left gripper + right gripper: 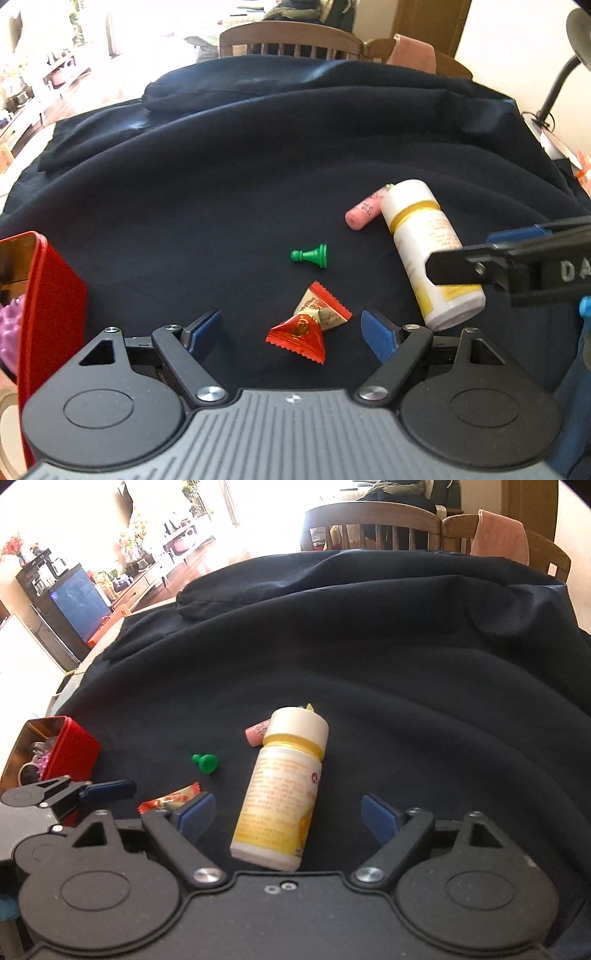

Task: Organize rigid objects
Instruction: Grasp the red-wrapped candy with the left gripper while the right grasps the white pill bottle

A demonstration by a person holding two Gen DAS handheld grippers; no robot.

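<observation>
1. The work surface is a table covered with a dark navy cloth (258, 177), which has soft folds. Behind it stand wooden chairs (288, 38), and one of them has a pink towel (500, 535) over its back. The room on the left side is very bright.
2. A red tin box (48, 295) stands at the left edge of the cloth. It is open on top, and a purple spiky thing (9, 325) is inside it.
3. The left gripper (291, 332) is wide open, low over the cloth. Between its blue pads (376, 334) lie two wrapped candies (306, 328), one red and one with a pale wrapper, touching each other. The pads do not touch them.
4. A small green pawn (310, 255) lies on its side just beyond the candies.
5. The white bottle (280, 790) with yellow label lies on its side on the cloth, its cap pointing away. The right gripper (288, 814) is open around the lower part of the bottle, with a gap on both sides.
6. A pink tube (364, 210) lies just beside the cap of the bottle, on the left of it.
7. A desk lamp (569, 55) is at the far right.
</observation>
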